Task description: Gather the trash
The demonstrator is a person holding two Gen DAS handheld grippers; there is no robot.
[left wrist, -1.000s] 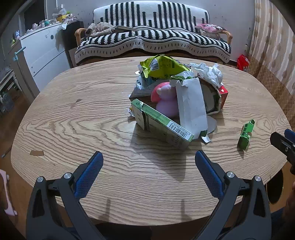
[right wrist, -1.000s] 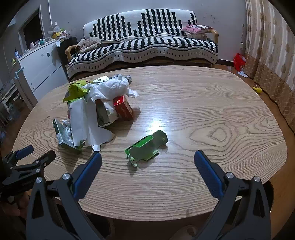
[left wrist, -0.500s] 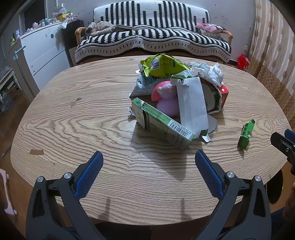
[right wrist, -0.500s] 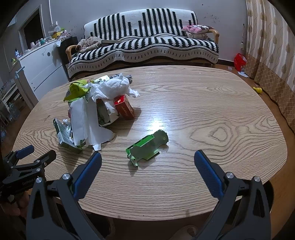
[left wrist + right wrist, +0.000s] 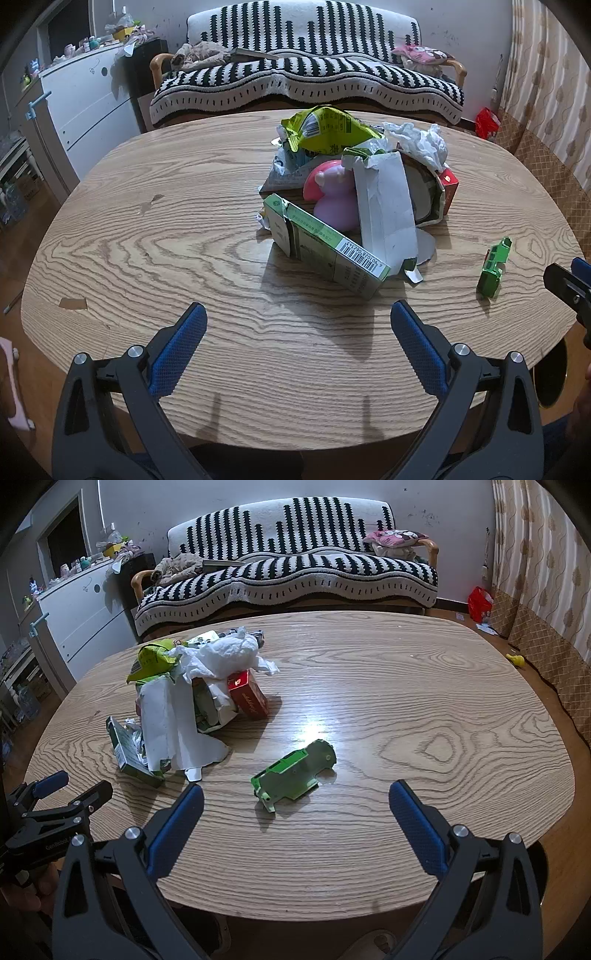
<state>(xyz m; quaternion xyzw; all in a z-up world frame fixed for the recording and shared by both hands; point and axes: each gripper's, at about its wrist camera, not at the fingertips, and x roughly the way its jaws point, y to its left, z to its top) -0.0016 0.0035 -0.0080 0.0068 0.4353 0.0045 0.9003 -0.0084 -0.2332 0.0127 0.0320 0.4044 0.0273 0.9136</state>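
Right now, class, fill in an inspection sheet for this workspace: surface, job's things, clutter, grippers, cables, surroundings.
Surface: wooden table, chipped at one edge.
Job's things: trash pile of wrappers, cartons and tissue; green carton in front; small green piece lying apart.
Clutter: pink toy inside the pile.
Grippers: left gripper and right gripper open, empty.
Cables: nothing seen.
Surroundings: striped sofa, white cabinet, curtain.

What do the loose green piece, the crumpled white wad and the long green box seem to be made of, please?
The loose green piece looks like moulded plastic: glossy, with stiff edges and small holes. The crumpled white wad appears to be thin tissue or plastic film, matte and finely creased; the pictures cannot settle which. The long green box looks like printed cardboard: flat folded panels, a torn end and a barcode.
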